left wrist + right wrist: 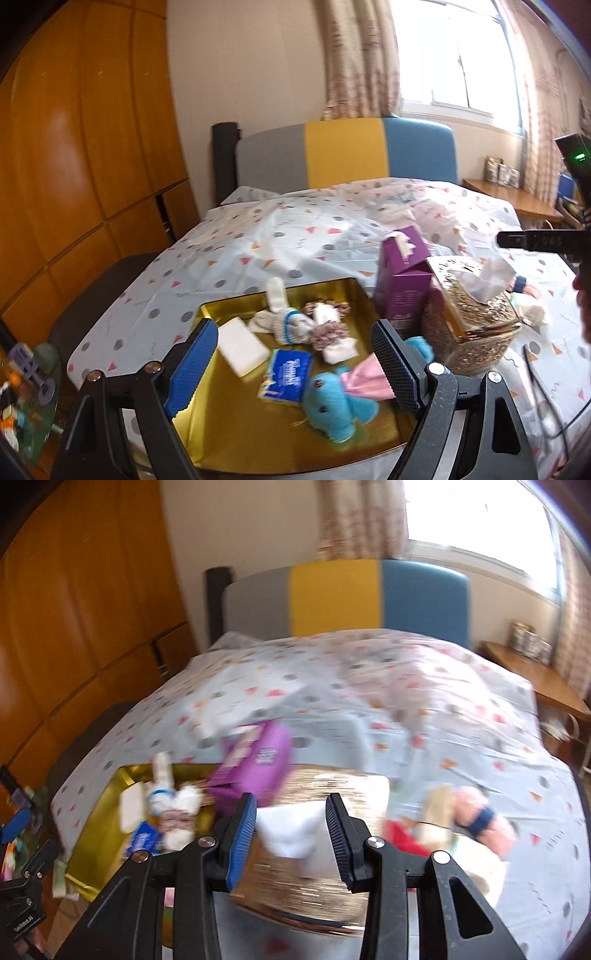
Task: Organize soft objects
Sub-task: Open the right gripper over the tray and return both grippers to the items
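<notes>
- On the bed [258, 236], a gold tray [229, 306] holds the gathered soft things: blue plush elephant [332, 402], socks [284, 321], tissue pack [286, 376].
- Left gripper [295, 369] hangs released over the tray, grasping nothing.
- Right gripper [291, 834] is above the gold tissue box [332, 786], jaws partly apart with a white tissue [291, 834] between them; whether the pads pinch it is too blurred to tell.
- Likely step: carrying a tissue trayward; next calls for a clear spot.

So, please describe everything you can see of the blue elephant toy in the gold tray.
The blue elephant toy is a small plush animal of bright turquoise fabric, with dark bead eyes and a soft, fuzzy look. It lies on its side on the floor of the gold tray, near the front. A pink cloth touches its upper side, and a blue tissue pack lies just beside it. No tool touches it.
</notes>
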Tool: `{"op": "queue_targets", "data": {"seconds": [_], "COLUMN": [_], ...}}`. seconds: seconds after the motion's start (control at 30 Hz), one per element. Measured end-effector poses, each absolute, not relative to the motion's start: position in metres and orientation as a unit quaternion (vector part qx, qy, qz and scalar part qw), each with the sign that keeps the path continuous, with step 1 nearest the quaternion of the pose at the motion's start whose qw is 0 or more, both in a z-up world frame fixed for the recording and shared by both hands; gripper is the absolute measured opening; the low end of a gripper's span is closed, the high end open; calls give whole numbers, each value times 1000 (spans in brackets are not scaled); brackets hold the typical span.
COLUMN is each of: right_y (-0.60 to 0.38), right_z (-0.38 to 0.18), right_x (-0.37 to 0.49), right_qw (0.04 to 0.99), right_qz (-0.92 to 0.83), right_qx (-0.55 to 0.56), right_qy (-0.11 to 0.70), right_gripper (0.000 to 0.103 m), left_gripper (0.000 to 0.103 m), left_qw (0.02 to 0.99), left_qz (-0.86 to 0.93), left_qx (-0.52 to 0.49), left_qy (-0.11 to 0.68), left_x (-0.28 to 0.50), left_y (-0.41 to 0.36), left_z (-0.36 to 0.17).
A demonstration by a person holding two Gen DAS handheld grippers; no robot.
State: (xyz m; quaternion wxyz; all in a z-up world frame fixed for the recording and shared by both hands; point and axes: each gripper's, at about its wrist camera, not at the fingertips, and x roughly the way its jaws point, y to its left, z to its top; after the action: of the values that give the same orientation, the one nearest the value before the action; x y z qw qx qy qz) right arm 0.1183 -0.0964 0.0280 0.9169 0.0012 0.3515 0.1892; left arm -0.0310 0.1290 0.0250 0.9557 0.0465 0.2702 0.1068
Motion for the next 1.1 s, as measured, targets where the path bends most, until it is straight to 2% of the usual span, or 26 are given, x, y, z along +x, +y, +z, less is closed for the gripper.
{"op": "queue_targets", "data": {"seconds": [0.4,0.63,0.83,1.1], "right_y": [-253,-331,-345,-357], "right_z": [-28,-76,-84,-76], "right_x": [139,130,133,131], "right_qw": [914,880,862,859], "right_qz": [-3,-71,-50,-62], "right_qx": [58,161,231,256], "right_qy": [401,440,449,439], "right_gripper": [39,39,39,39], "left_gripper": [86,86,86,82], "left_qw": [956,950,933,901], "left_qz": [-1,-74,-147,-193], "left_qx": [41,87,99,52], "left_qy": [289,289,314,385], "left_x": [-2,14,34,95], "left_y": [71,15,-43,-101], "left_z": [31,36,34,33]}}
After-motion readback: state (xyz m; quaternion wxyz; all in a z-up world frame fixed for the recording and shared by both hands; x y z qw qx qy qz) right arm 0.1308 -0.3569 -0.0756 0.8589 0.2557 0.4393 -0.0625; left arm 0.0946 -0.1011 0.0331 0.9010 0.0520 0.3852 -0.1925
